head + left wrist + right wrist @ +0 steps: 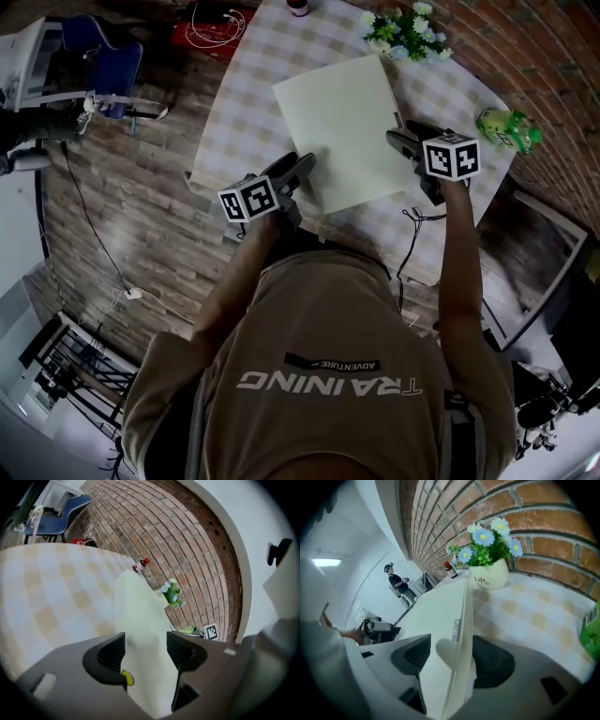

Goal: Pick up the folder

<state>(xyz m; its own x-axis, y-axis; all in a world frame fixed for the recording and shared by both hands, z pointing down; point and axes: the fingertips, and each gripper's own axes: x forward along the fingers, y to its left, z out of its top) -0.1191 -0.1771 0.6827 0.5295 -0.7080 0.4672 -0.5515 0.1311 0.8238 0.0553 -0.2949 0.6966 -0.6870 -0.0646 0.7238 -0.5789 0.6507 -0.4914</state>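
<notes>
The pale cream folder lies on the checked tablecloth in the head view. My left gripper is at the folder's near left corner. In the left gripper view the folder runs between the two dark pads of the left gripper, whose jaws stand wide. My right gripper is at the folder's right edge. In the right gripper view that edge of the folder stands between the jaws of the right gripper, with a gap at the left pad.
A pot of blue and white flowers stands at the table's far side, a green bottle at its right end, a small red-capped bottle at the far edge. A blue chair stands on the wooden floor. A person stands far off.
</notes>
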